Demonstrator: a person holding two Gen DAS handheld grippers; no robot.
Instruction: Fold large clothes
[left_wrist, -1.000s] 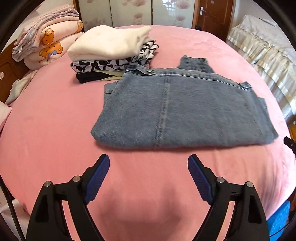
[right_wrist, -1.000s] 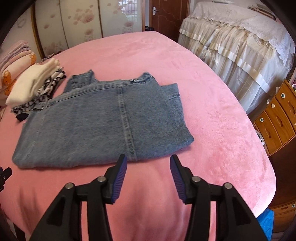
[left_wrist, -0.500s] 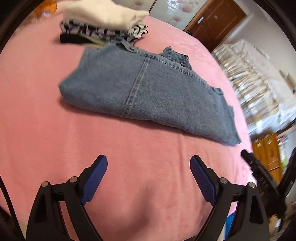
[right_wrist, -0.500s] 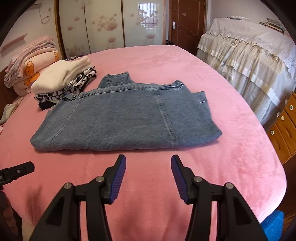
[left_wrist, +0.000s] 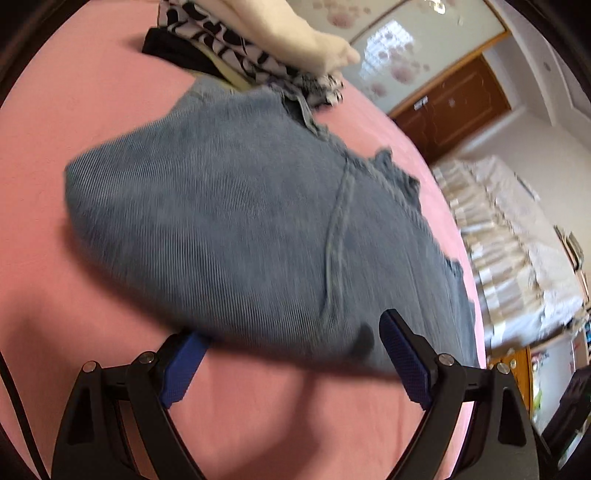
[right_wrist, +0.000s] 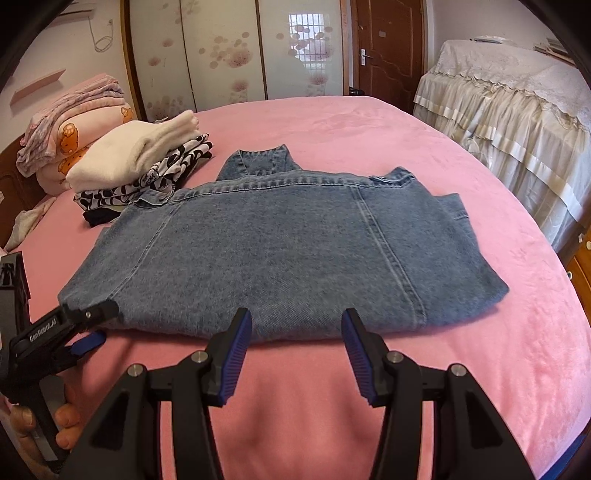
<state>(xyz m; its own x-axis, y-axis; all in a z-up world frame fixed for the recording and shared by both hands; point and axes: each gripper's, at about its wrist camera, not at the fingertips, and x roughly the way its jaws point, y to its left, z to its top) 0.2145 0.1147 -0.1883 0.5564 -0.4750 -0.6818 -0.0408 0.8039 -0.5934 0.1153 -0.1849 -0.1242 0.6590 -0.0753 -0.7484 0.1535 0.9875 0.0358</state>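
A: With the folded blue denim garment (right_wrist: 280, 254) lying flat in the middle of the pink plush bed (right_wrist: 517, 332), which step is this?

B: Likely the approach for another fold. The left gripper (left_wrist: 291, 354), jaws spread wide, straddles the near left edge without pinching; the right gripper (right_wrist: 295, 332) hovers released, just short of the near hem.

A: And next?

B: Both need to clamp that hem. Bare bed lies ahead and right; the stack of folded clothes (right_wrist: 140, 166) touches the far-left corner.

We see the left gripper (left_wrist: 291, 356) low in its frame, jaws wide (one pad tucked under cloth). The right gripper (right_wrist: 295, 347) sits bottom centre, half spread, empty. Fingers (right_wrist: 68, 415) grip a handle, lower left.
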